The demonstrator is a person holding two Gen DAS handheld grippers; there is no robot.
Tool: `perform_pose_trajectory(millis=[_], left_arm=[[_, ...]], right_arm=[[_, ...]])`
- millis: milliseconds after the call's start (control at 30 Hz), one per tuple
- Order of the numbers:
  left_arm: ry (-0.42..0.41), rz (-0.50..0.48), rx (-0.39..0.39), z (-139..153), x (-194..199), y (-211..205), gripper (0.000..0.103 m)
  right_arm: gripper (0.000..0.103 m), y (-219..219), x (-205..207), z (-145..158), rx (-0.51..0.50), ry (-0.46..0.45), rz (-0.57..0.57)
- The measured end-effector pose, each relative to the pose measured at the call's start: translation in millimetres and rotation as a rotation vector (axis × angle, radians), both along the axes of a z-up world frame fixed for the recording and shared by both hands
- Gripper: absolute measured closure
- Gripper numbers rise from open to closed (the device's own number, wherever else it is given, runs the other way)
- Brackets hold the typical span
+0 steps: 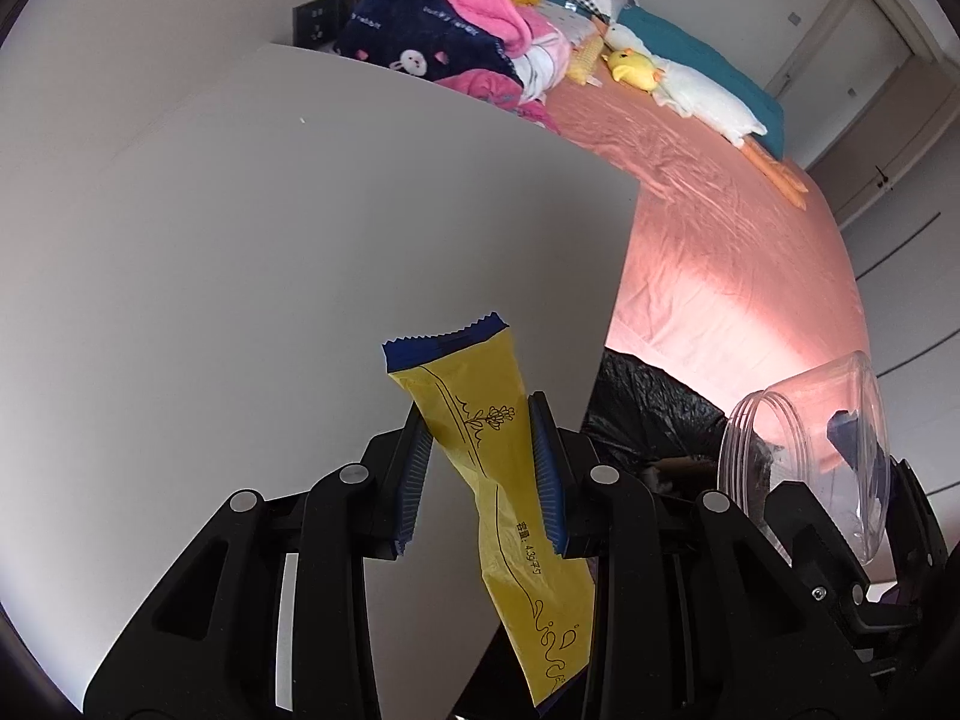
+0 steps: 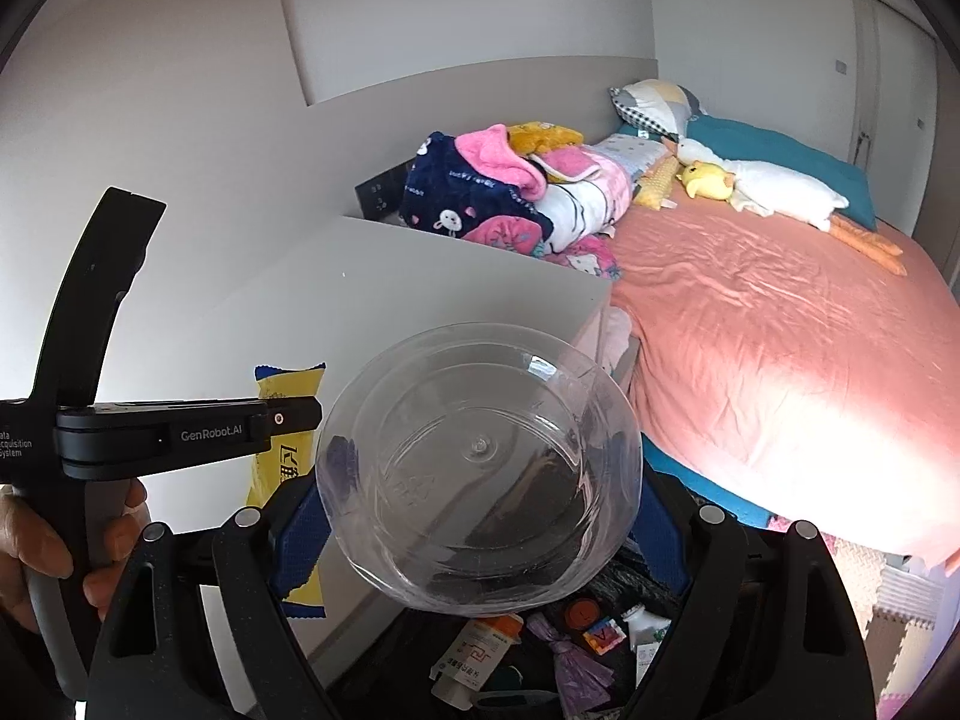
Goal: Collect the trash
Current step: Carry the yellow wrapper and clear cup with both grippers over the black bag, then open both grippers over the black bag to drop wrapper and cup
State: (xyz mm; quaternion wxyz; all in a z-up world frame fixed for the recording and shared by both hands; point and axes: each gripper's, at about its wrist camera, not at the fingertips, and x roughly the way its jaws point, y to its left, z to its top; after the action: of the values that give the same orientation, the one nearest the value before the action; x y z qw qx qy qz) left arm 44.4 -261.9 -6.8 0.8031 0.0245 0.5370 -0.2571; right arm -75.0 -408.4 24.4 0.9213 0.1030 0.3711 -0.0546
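Observation:
My left gripper [image 1: 480, 468] is shut on a yellow snack wrapper [image 1: 504, 480] with blue ends and holds it in the air above the white tabletop [image 1: 270, 240]. The wrapper also shows in the right wrist view [image 2: 288, 468], behind the left gripper body [image 2: 180, 426]. My right gripper [image 2: 480, 516] is shut on a clear plastic jar [image 2: 480, 480], held on its side with its base toward the camera. The jar also shows in the left wrist view [image 1: 810, 456]. Below it lies an open black trash bag [image 1: 648, 414] holding several pieces of trash [image 2: 540, 642].
A bed with a pink sheet [image 2: 780, 348] fills the right side. A pile of blankets [image 2: 498, 192] and plush toys [image 2: 750, 186] lie at its head. Foam floor mats [image 2: 900, 600] lie at lower right. A person's hand [image 2: 36, 552] holds the left gripper.

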Motion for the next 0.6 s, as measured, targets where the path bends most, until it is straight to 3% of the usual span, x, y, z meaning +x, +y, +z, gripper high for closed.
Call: perform_pose_trajectory(millis=[600], left_arm=[[-0.030, -0.303, 0.039, -6, -48, -77, 0.071]], right_arm=[[0.018, -70, -66, 5, 0.044, -0.005, -0.229]])
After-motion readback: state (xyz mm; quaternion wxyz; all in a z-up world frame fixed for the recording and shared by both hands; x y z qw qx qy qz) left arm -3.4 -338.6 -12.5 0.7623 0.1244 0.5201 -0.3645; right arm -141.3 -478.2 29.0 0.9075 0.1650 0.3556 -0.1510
